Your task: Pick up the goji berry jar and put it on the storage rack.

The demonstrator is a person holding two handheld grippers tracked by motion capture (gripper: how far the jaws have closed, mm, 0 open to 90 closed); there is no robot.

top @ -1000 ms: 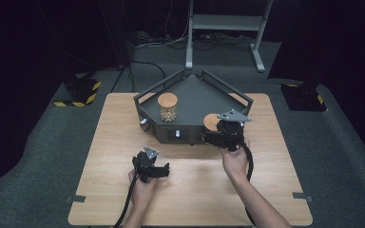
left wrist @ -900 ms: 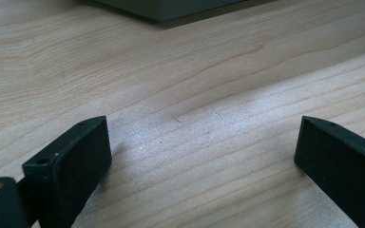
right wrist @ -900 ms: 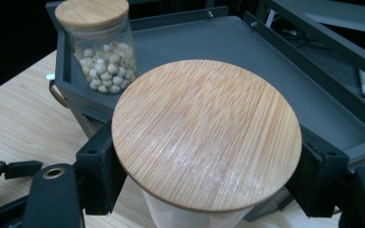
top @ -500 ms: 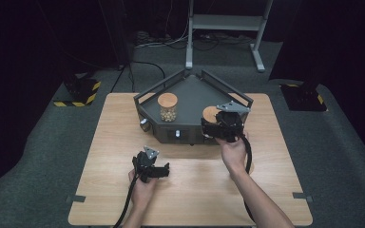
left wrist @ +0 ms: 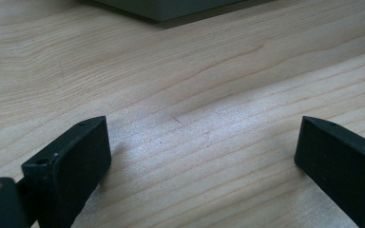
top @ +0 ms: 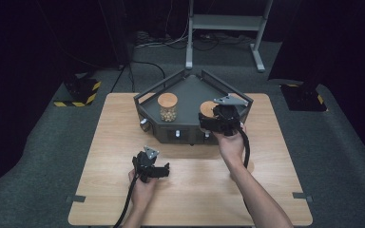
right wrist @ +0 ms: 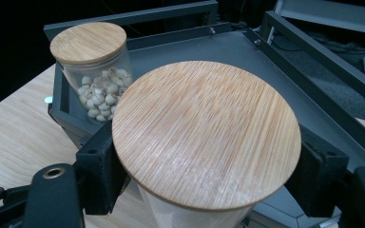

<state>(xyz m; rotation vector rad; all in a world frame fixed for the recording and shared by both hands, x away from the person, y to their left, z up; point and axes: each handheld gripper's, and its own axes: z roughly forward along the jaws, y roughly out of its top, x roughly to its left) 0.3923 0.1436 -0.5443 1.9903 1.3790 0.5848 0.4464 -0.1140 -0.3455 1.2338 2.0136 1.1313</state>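
Right gripper (right wrist: pixel 204 161) clamped on wooden-lidded jar (right wrist: pixel 206 130) just under its lid, jar over front edge of grey tray (top: pixel 190 88), second jar of pale beads (right wrist: pixel 95 71) beyond its left jaw, left gripper (left wrist: pixel 204 152) wide apart, low over bare table (left wrist: pixel 195 85)

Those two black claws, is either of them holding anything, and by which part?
The right gripper clamps a clear glass jar with a round bamboo lid, jaws on opposite sides just under the lid. The left gripper is open, holding nothing.
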